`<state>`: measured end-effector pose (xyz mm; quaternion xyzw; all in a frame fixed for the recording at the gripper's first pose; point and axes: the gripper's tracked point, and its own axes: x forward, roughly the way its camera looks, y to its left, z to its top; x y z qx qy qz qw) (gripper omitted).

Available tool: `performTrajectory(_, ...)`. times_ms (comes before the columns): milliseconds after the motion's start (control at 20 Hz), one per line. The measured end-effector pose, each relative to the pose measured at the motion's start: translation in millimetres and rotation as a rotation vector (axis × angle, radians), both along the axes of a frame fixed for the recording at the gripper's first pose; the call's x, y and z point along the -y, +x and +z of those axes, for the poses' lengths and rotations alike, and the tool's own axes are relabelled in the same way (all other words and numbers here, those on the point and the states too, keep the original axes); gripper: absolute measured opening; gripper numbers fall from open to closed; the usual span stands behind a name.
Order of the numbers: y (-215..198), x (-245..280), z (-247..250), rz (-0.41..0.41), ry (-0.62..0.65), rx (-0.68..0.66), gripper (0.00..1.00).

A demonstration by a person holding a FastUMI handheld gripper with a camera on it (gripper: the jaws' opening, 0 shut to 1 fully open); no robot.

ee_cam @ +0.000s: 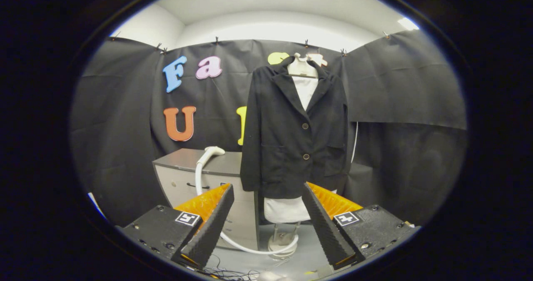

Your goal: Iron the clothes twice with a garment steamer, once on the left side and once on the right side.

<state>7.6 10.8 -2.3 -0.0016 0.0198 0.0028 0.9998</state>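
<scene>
- Gripper view: the claw [266, 193] is spread wide, its 2 fingers [214, 220] well apart, holding nothing and touching nothing.
- Each finger base carries a small square black-and-white marker [187, 218]; the pattern is no readable word.
- Beyond the fingers and slightly toward the right one, a black jacket [293, 127] hangs upright on a white mannequin [303, 70]. It has 2 buttons [305, 126] down the front, both fastened.
- The jacket's hem sits just above the gap between the fingertips; the mannequin's white lower body [283, 209] and its stand [283, 241] show between the fingers.
- Beyond the left finger stands a grey cabinet [187, 177], just beside the jacket.
- The white steamer head [213, 151] lies on the cabinet top, well ahead of the claw; its white hose [199, 177] drops down the cabinet front, passes behind the left finger and curls on the floor to the stand.
- No brand or label on the jacket, steamer or cabinet can be read.
- Thin dark cables [227, 272] lie on the floor below the fingers.
</scene>
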Motion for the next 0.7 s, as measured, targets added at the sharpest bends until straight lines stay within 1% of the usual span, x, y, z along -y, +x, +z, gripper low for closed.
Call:
performTrajectory(150,4,-7,-1,0.001,0.005,-0.016,1.0)
performTrajectory(400,19,-26,13,0.012,-0.012,-0.012,1.0)
performTrajectory(550,37,-46,28,0.038,-0.007,-0.01,1.0)
performTrajectory(700,69,-73,42,0.075,-0.024,-0.013,1.0)
